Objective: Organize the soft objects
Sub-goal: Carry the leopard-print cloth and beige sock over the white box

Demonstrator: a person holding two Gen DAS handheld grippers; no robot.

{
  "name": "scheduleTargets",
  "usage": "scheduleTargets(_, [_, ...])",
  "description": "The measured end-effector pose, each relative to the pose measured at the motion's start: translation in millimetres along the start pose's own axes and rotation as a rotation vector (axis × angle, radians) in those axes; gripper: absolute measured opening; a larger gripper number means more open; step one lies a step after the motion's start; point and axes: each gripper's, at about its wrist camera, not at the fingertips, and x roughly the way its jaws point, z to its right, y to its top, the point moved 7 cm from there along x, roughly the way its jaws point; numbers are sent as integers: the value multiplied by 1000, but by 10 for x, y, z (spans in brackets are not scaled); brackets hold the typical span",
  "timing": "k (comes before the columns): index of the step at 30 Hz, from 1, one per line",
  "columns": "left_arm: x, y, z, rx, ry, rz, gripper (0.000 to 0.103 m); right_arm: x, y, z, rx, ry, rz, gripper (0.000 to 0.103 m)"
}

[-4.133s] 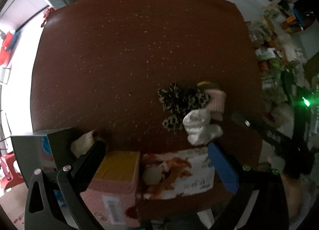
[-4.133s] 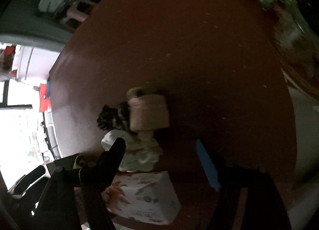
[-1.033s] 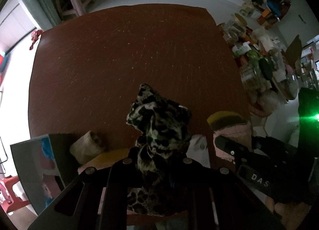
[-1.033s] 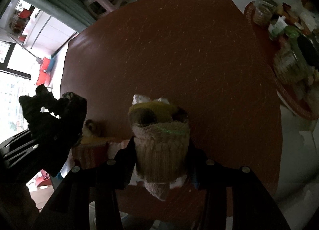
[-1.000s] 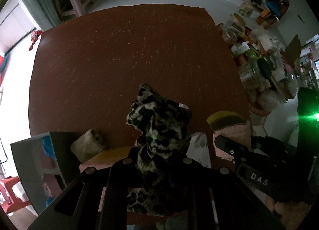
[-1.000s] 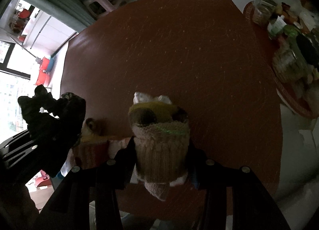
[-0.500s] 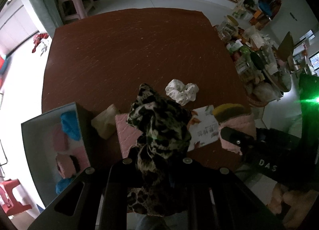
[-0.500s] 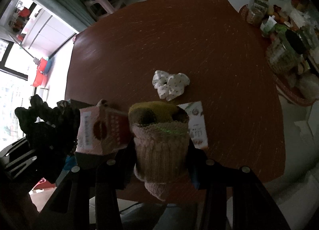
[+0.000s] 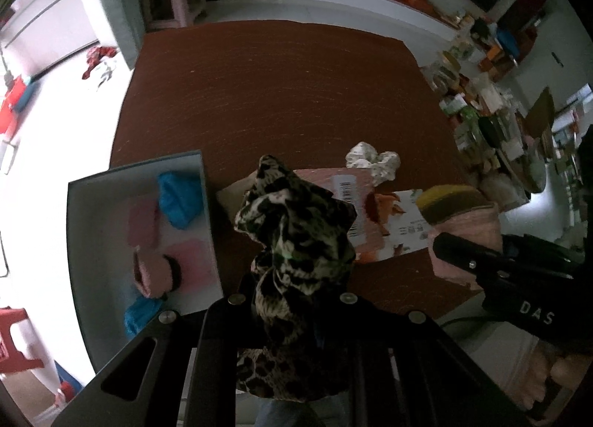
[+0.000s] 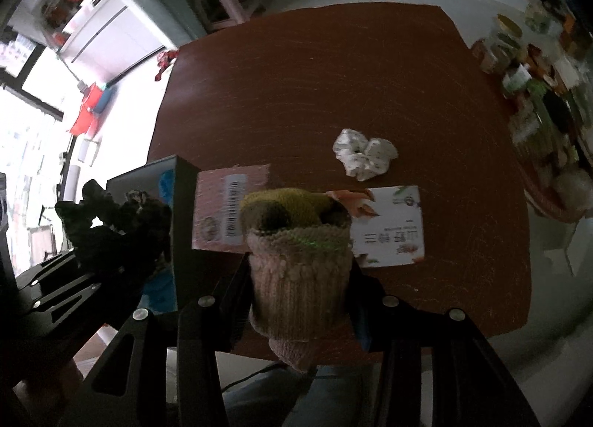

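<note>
My left gripper [image 9: 292,293] is shut on a leopard-print cloth scrunchie [image 9: 292,234], held up above the near edge of the brown table [image 9: 278,93]. The right gripper [image 10: 300,279] is shut on a pink knitted sock with a yellow cuff [image 10: 300,264], also lifted. A white scrunchie [image 10: 365,156] lies loose on the table beyond the cartons. To the left stands a grey open box [image 9: 208,212] holding blue and pink soft items. In the left wrist view the knitted sock [image 9: 467,219] shows at the right. In the right wrist view the leopard scrunchie [image 10: 118,227] shows dark at the left.
A pink carton [image 10: 229,204] and a white printed carton [image 10: 389,234] lie flat near the table's front edge. Jars and packets crowd a side table [image 10: 537,101] on the right. A pink stool [image 9: 170,1] stands past the far edge.
Both grippers have pulled back toward the near edge and risen a little with their loads. The grey box and the white scrunchie have come into fuller view.
</note>
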Motion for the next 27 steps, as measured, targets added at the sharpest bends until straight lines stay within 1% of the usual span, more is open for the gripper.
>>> scheduleTargets(7, [-90,-162,-379,-87,26,22,18,-13,-6,-389,-91,5,-3,47])
scheduleTargets(13, [-136,-353,-763,-176,61,24,18,47,-20,-810,-190,29,-24,47])
scheduleTargets(20, [-168,-675,-1247,-289,118,10,18,188,-107,-1324,-309,68,-61,47])
scheduleTargets(27, [-154,-963,-1553,-358,162,-14,18,377,-251,-1775,-413,96,-108,47])
